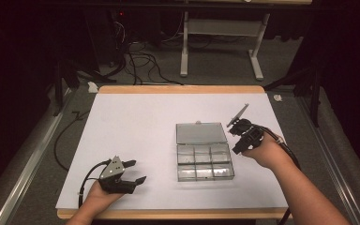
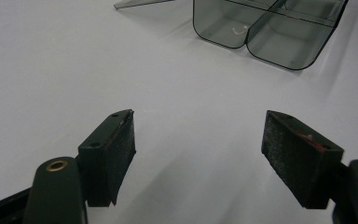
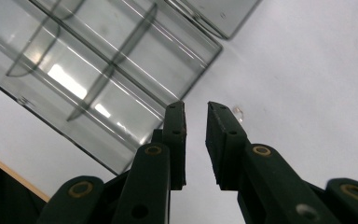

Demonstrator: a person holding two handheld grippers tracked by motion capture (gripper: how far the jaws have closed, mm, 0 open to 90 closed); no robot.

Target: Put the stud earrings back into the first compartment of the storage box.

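A clear plastic compartment box (image 1: pixel 205 161) lies at the table's middle with its lid (image 1: pixel 201 133) folded flat behind it; the compartments look empty. My left gripper (image 1: pixel 138 171) rests near the front left, open wide, with nothing between its jaws; in the left gripper view it (image 2: pixel 198 135) faces a corner of the box (image 2: pixel 261 42) from some distance. My right gripper (image 1: pixel 237 146) hangs at the box's right side. In the right gripper view it (image 3: pixel 196 109) points down just beside the box wall (image 3: pixel 98 74), jaws a narrow gap apart. A tiny clear piece (image 3: pixel 237 113) lies by its tip.
The white table top (image 1: pixel 136 122) has a wooden rim (image 1: pixel 178 214) along the front. Cables (image 1: pixel 140 61) and a grey stand (image 1: pixel 184 51) sit on the floor beyond the far edge. A black cable (image 1: pixel 68 133) trails off the table's left side.
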